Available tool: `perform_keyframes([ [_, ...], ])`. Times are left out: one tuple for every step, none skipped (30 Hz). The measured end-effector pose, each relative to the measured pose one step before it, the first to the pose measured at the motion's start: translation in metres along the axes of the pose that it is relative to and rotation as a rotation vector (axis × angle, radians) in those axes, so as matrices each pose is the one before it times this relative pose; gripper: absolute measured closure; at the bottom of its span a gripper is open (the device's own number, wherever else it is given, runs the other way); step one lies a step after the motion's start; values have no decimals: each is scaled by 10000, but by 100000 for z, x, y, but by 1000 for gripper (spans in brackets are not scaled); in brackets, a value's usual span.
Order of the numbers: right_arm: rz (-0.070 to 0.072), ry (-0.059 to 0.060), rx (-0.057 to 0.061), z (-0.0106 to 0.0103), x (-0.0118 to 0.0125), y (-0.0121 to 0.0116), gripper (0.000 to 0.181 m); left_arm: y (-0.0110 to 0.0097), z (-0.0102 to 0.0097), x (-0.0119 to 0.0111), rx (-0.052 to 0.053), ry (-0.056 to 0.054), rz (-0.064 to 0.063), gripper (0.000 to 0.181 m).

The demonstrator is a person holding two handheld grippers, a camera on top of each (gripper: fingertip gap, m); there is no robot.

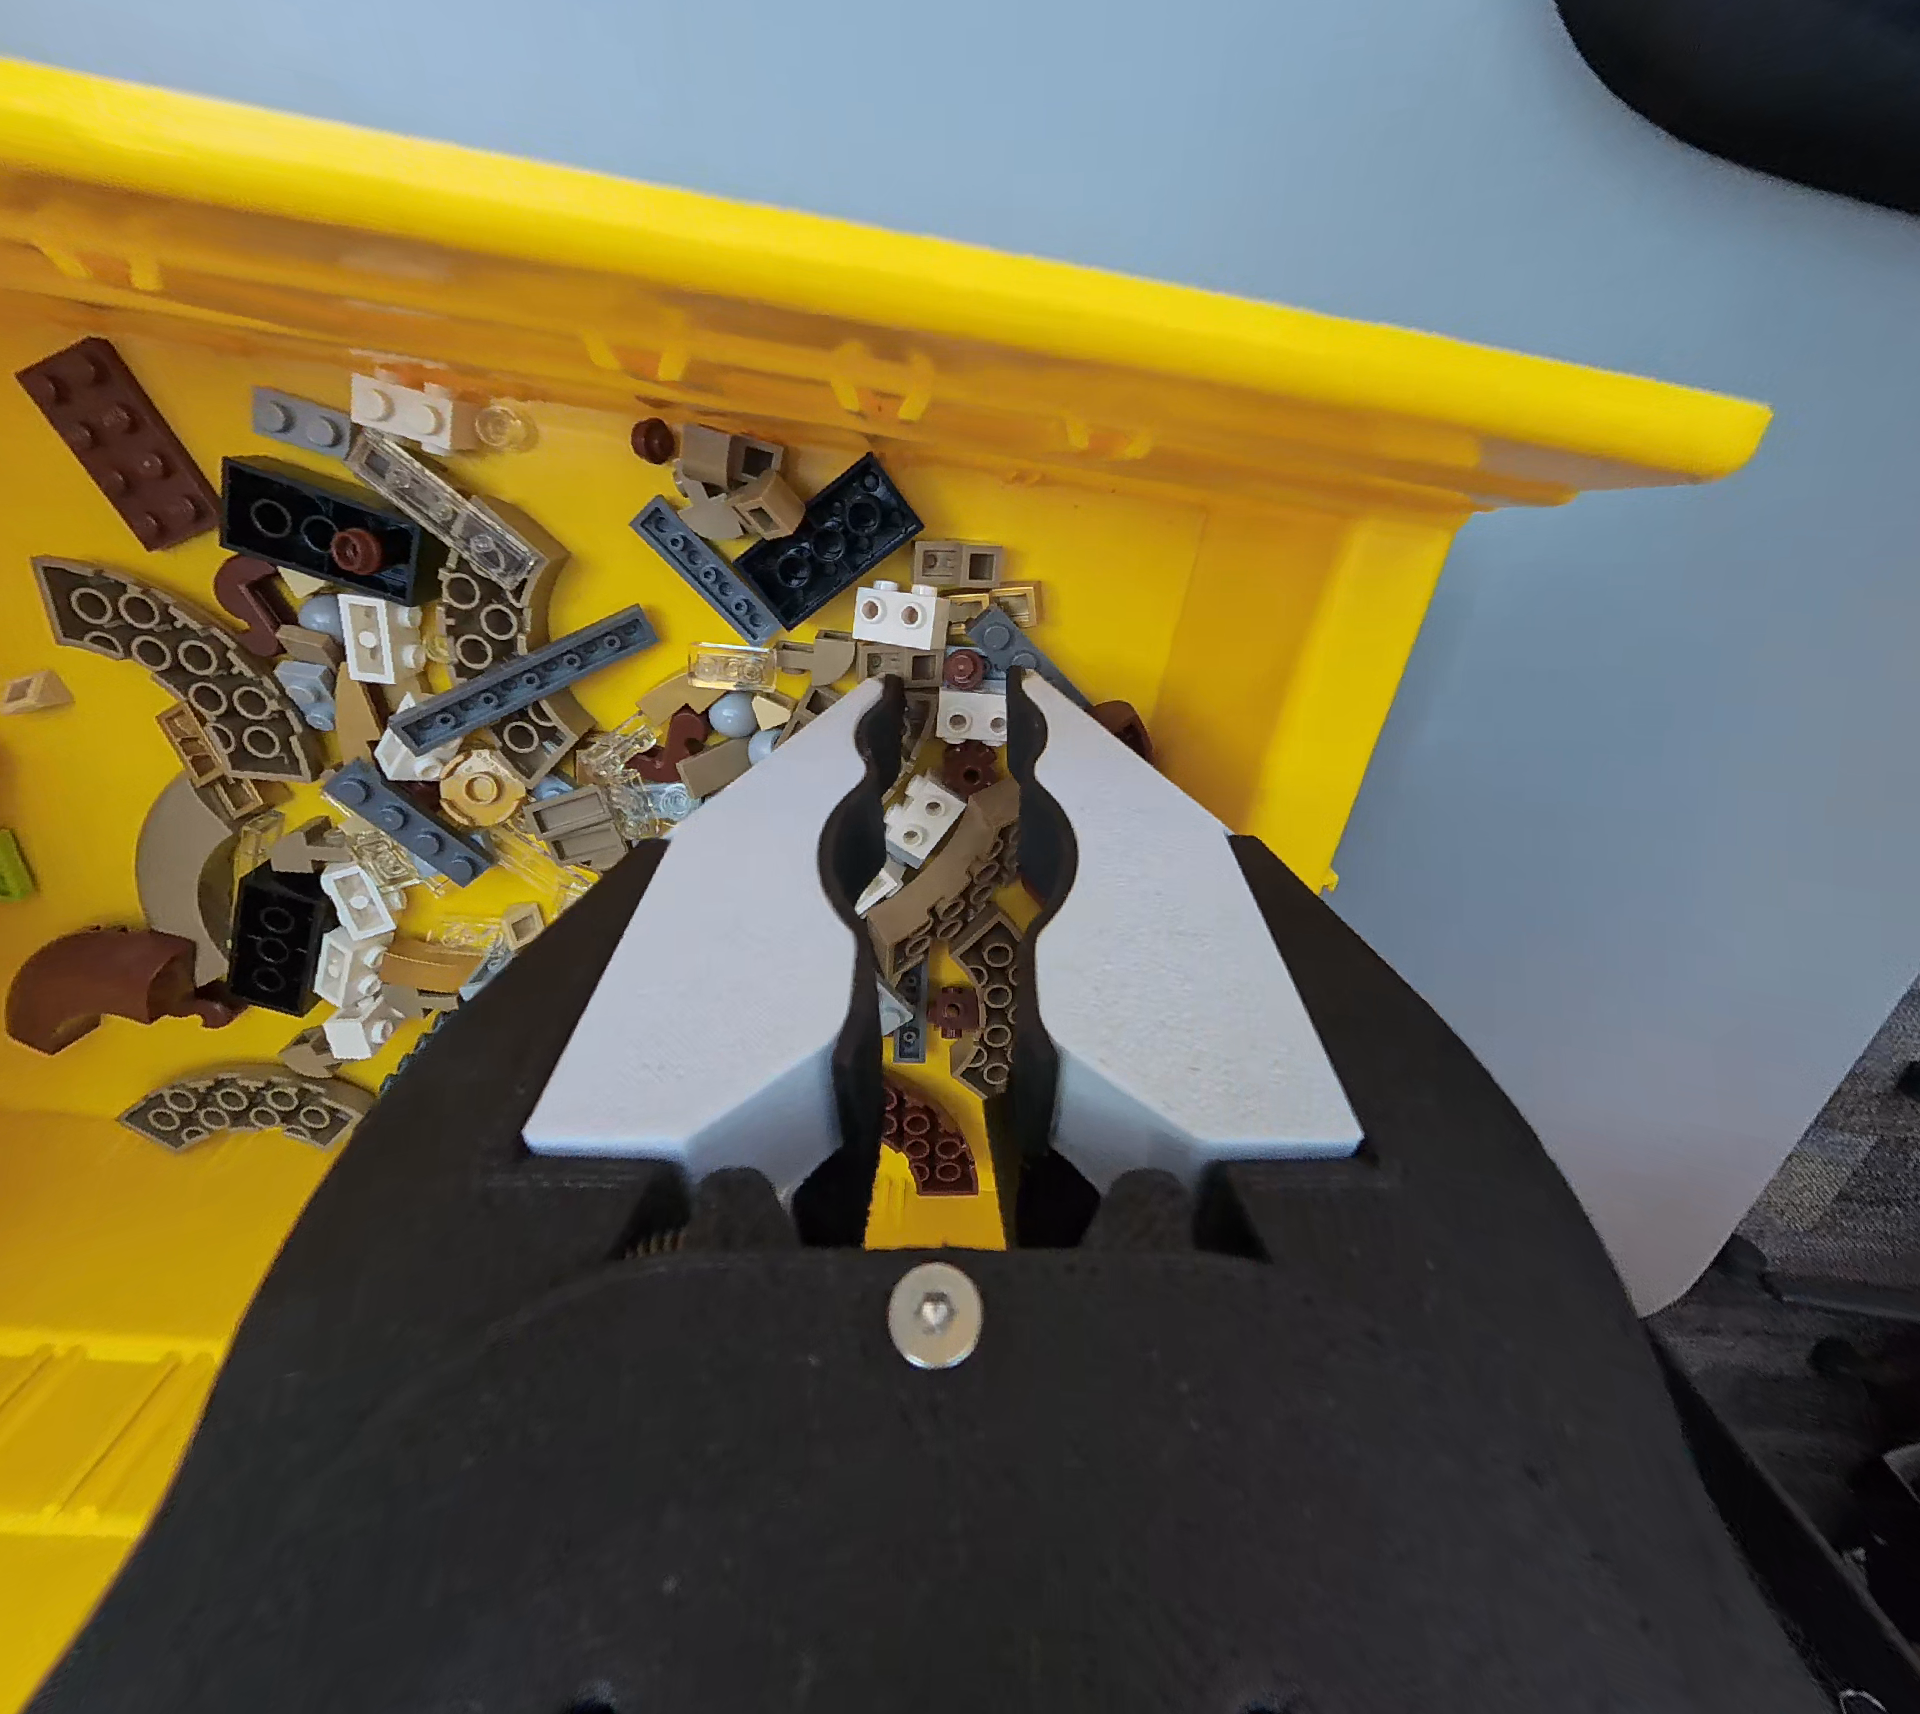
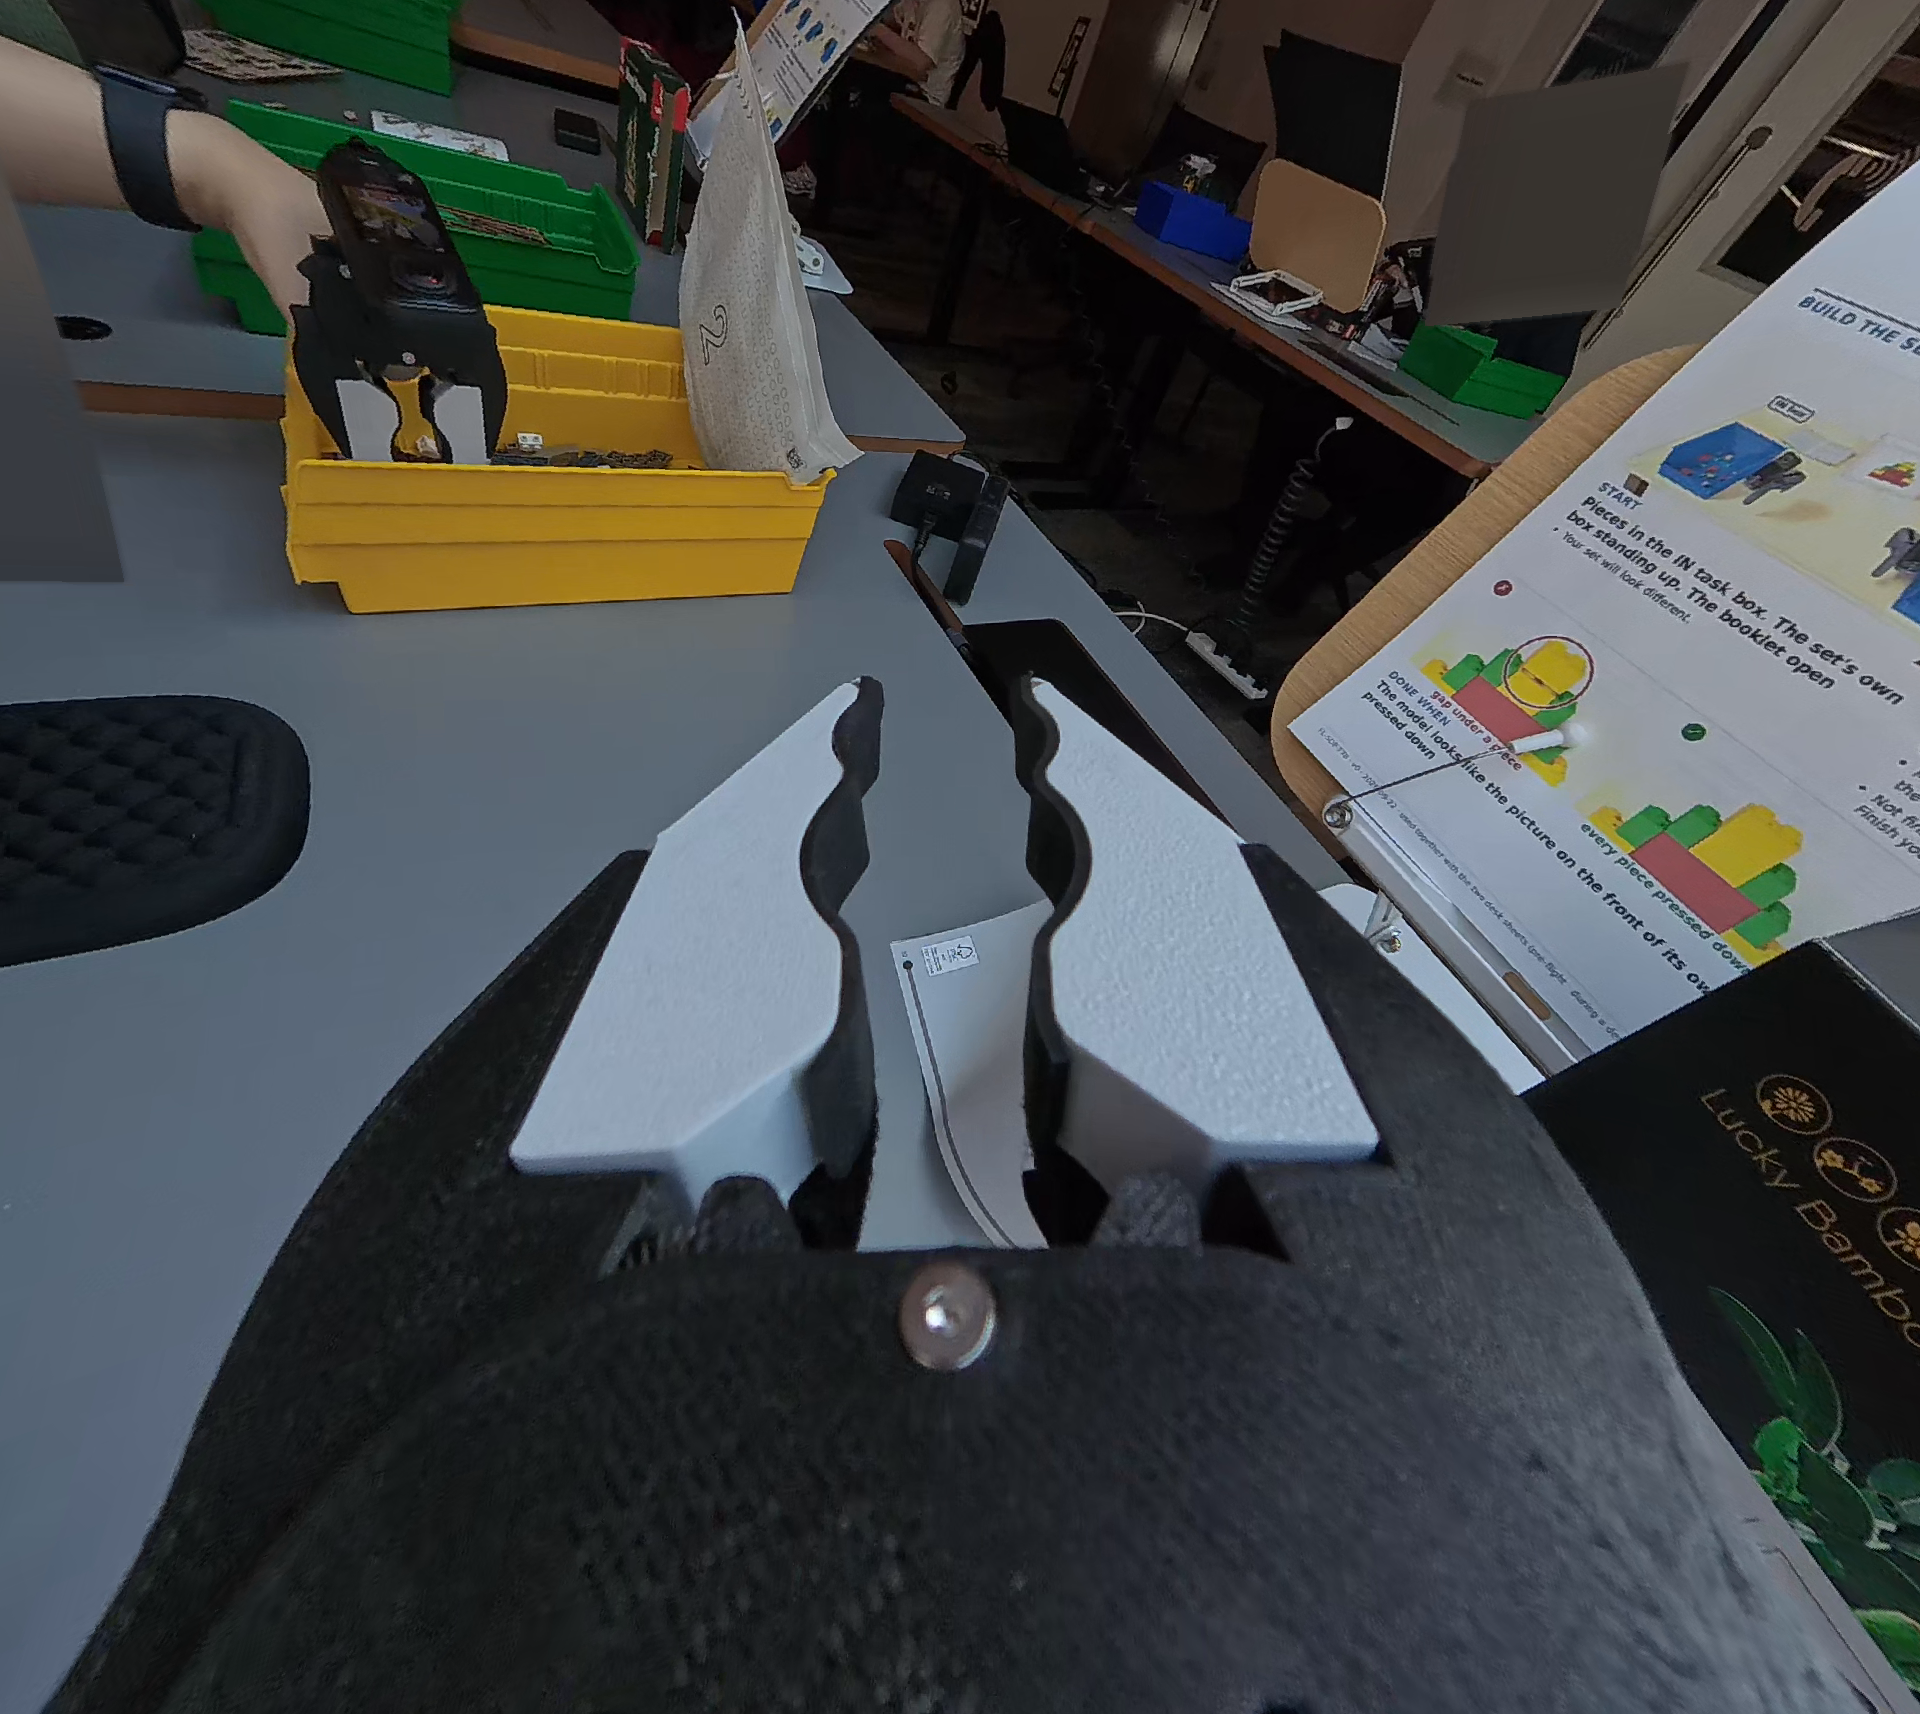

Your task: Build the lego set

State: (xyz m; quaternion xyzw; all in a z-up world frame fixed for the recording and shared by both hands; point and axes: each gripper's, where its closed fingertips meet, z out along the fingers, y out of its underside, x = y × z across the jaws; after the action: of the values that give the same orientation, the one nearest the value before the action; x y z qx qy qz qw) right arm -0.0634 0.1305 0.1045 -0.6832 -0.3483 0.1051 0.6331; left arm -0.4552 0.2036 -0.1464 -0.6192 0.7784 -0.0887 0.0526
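My left gripper [image 1: 951,680] hangs open over the right end of a yellow bin [image 1: 1278,625] and points down into a heap of loose Lego pieces. Small white bricks [image 1: 971,714] and a tan curved plate [image 1: 951,885] lie under the gap between its jaws; it holds nothing. Black bricks [image 1: 831,537], grey plates [image 1: 530,677], brown plates [image 1: 114,443] and clear pieces lie to the left. My right gripper [image 2: 948,685] is open and empty above the grey table [image 2: 468,781]. That view also shows the left gripper [image 2: 416,446] inside the yellow bin [image 2: 540,537].
A white numbered bag [image 2: 753,314] stands in the bin's right end. Green bins [image 2: 488,230] sit behind. A black padded mat [image 2: 125,817] lies left. The black set box [image 2: 1787,1249], an instruction sheet on a board [image 2: 1662,677] and a paper sheet [image 2: 966,1072] are at the right. One gripper's finger ends stand about 45 centimetres off the other's.
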Motion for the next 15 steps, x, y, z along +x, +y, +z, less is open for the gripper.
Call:
perform_keyframes([
  [10, -3, 4, 20, -1, 5, 156, -55, 10, 67, -7, 48, 94, 167],
  [11, -15, -9, 13, -22, 33, 156, -44, -12, 35, -9, 15, 109, 169],
  [11, -11, -9, 21, -11, 32, 156, -89, -33, 37, 17, 20, 118, 172],
  [3, -7, -4, 19, -23, 9, 156, -116, -43, -18, 30, -9, 106, 173],
  [5, -16, 5, 27, -25, 0, 156, -62, -34, 57, 6, 53, 98, 175],
  [15, -31, 11, 29, -65, -12, 156, -12, -9, 35, -29, 56, 70, 177],
  [19, -11, 15, 26, -17, -21, 156, 47, 32, 35, -67, 71, 33, 177],
  [15, 30, 19, 37, 33, -20, 155, 76, 37, 47, -83, 99, 9, 177],
  [9, 8, 7, 23, 14, 0, 155, 96, 39, 49, -90, 99, 9, 177],
  [17, -25, -6, 27, -38, 16, 155, 87, 35, 26, -81, 76, 13, 178],
  [13, -17, -6, 42, -29, 23, 155, 102, 37, -32, -89, 41, 10, 178],
  [-5, -2, -12, 36, -24, 32, 155, 86, 52, -87, -84, 0, 2, 177],
  [-14, 0, -28, 46, -11, 53, 155, 43, 55, -3, -51, 51, 2, 177],
  [-12, -1, -30, 38, -19, 54, 155, -46, 56, 14, 4, 48, 4, 177],
  [-11, -17, -24, 44, -29, 50, 155, -97, 59, 32, 32, 45, 14, 177],
])
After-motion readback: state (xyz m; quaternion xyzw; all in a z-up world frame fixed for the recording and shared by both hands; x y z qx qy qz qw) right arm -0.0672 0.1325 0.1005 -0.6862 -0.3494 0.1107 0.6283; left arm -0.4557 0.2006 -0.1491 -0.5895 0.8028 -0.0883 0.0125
